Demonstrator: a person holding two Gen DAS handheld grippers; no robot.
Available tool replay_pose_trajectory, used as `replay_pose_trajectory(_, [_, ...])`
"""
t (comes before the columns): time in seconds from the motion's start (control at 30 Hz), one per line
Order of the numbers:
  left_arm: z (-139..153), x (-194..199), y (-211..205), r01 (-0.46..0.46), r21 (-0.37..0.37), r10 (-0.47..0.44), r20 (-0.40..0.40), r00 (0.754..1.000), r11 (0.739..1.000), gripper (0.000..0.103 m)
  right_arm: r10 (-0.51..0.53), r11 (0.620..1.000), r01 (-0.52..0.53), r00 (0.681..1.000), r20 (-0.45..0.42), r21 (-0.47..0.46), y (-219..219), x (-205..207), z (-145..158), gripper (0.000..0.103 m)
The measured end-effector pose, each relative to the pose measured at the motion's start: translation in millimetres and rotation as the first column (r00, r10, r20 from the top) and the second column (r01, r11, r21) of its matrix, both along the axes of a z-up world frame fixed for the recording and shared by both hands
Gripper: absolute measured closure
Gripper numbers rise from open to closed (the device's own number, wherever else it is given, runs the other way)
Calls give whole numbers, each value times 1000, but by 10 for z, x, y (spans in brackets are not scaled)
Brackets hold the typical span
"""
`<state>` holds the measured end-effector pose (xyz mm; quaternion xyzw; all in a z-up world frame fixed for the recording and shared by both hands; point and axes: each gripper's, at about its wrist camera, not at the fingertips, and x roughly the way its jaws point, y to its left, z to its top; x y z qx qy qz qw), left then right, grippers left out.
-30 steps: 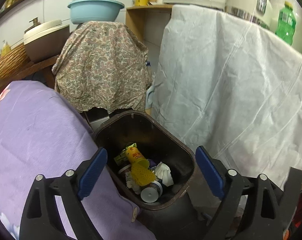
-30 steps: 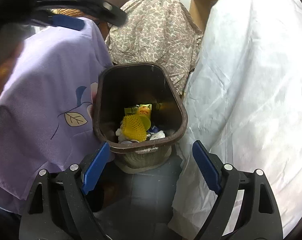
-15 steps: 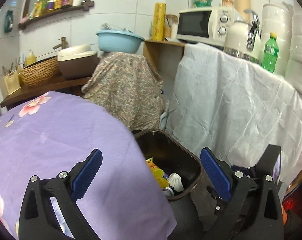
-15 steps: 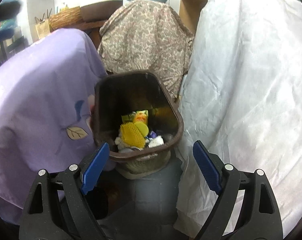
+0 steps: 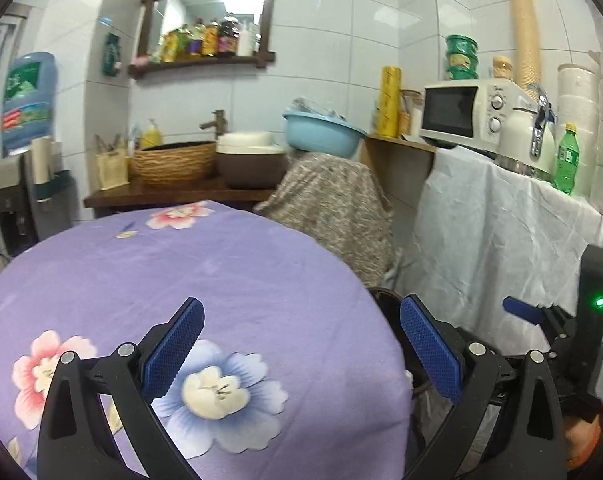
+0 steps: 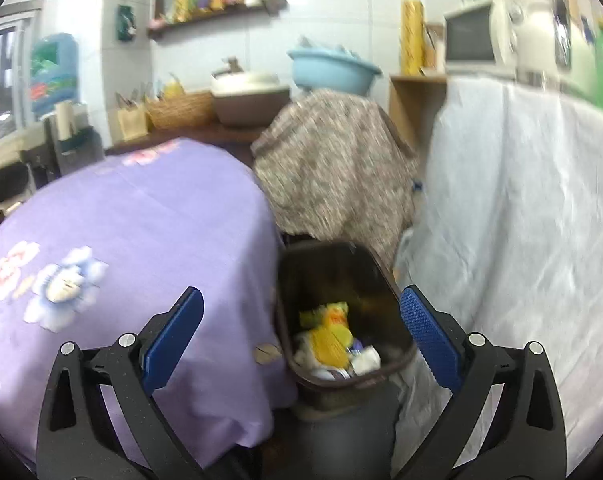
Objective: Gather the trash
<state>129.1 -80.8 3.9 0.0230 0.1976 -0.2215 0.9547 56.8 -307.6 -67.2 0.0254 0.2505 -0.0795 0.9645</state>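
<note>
No label on the green bottle [image 5: 565, 159] or microwave [image 5: 467, 112] reads clearly.

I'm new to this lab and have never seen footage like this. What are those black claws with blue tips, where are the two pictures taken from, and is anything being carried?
Each claw is a hand-held two-finger gripper; a person carries one in each hand. A fisheye camera on each looks forward along its fingers. One picture comes from the left gripper, over a table with a purple flowered cloth; the right gripper shows at its edge. The other comes from the right gripper, above a brown trash bin holding yellow wrappers and paper. Both grippers' jaws have just been opening; they are open and empty. No trash shows on the cloth.
</note>
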Motion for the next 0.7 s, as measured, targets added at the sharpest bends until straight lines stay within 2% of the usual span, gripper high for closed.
replay_pose_trajectory(0.2, [-1, -284, 259, -90, 20, 89, 71, 994, 996, 6, 18, 999, -16, 998, 66, -35, 291, -204, 167, 6])
replay_pose_trajectory(0.33, [-13, -448, 413, -134, -11, 134, 73, 988, 991, 6, 32, 999, -31, 991, 131, -13, 372, -449, 264, 6])
replay_pose_trajectory(0.47, [-19, -622, 533, -169, -31, 171, 97, 980, 985, 6, 56, 998, -48, 976, 209, -42, 506, -703, 383, 6])
replay_pose_trajectory(0.7, [-11, -822, 604, -219, -13, 219, 147, 965, 976, 6, 120, 992, -107, 959, 255, -64, 746, -937, 481, 6])
